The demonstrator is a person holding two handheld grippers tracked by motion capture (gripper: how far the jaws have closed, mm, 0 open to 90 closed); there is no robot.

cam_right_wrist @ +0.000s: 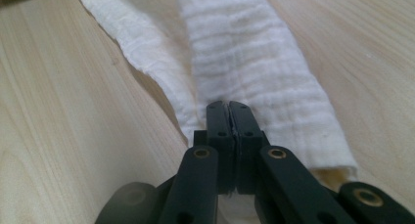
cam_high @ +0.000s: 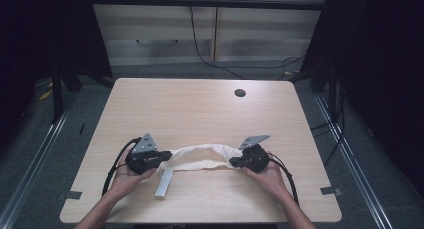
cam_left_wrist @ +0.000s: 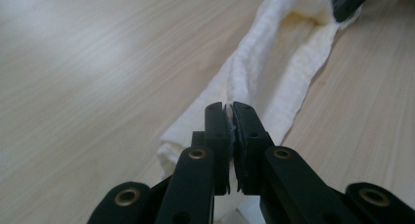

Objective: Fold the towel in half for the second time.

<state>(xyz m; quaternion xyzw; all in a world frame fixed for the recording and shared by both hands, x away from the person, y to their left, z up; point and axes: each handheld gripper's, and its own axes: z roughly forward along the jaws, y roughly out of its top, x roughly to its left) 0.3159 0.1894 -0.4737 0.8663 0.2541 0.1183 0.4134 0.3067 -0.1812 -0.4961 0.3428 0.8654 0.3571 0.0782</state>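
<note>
A cream-white crinkled cloth [cam_high: 202,156] lies bunched in a long band on the near part of the wooden table [cam_high: 200,109], stretched between my two grippers. My left gripper [cam_high: 162,159] holds its left end. In the left gripper view the jaws [cam_left_wrist: 229,111] are pressed together with a sliver of cloth [cam_left_wrist: 254,67] between them. My right gripper [cam_high: 234,162] holds the right end. Its jaws [cam_right_wrist: 228,107] are closed on the folded cloth [cam_right_wrist: 244,53], which runs away in two layers. The right gripper's black tip [cam_left_wrist: 350,1] shows at the cloth's far end.
A flat grey strip [cam_high: 164,183] lies on the table just below the cloth's left end. A round cable hole [cam_high: 240,93] sits at the back right. Grey tape marks [cam_high: 72,194] [cam_high: 331,191] sit near the two front corners. Cabinets and cables stand beyond the table.
</note>
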